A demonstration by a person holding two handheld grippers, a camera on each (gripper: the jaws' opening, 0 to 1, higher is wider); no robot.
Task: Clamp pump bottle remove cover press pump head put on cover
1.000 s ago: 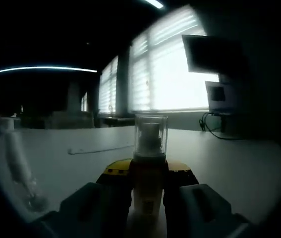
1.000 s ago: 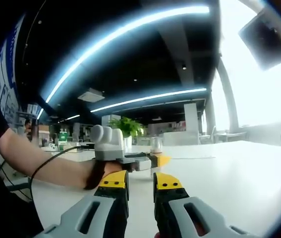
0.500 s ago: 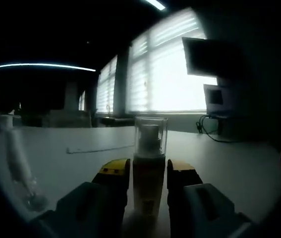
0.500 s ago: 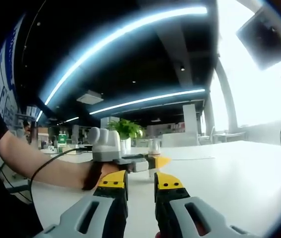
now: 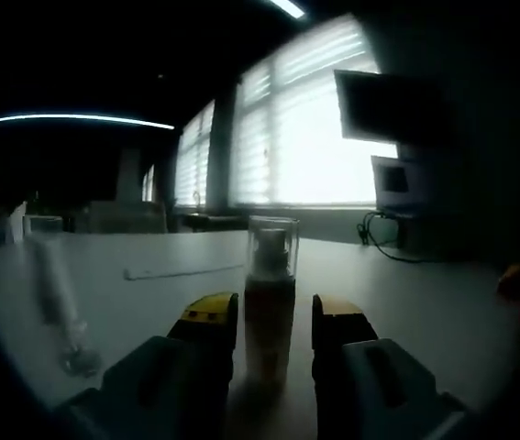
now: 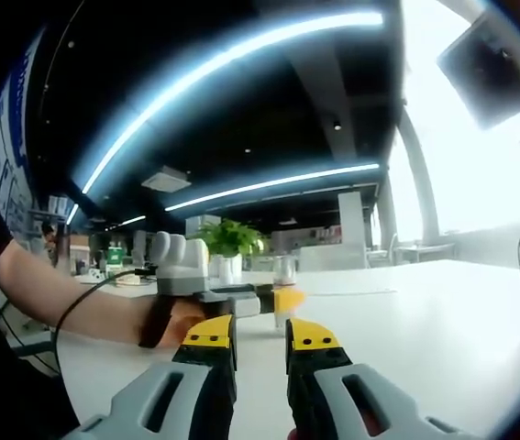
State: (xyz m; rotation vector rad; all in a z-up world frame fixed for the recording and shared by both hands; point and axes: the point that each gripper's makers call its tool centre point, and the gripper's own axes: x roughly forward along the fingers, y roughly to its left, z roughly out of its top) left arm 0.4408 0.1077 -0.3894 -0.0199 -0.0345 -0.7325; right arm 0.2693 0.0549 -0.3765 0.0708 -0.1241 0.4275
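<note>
Standing upright on the counter (image 5: pixel 443 302), the pump bottle (image 5: pixel 270 307) sits between your left tool (image 5: pixel 271 321)'s parted jaws, so close squarely on its body; your right tool (image 6: pixel 252 341), nearly closed, holds nothing.

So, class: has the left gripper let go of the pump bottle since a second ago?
Yes. The left gripper has opened and drawn back; the pump bottle stands free between its jaws on the table.

No legible text, label or brand on the pump bottle (image 5: pixel 270 302) or elsewhere.
</note>
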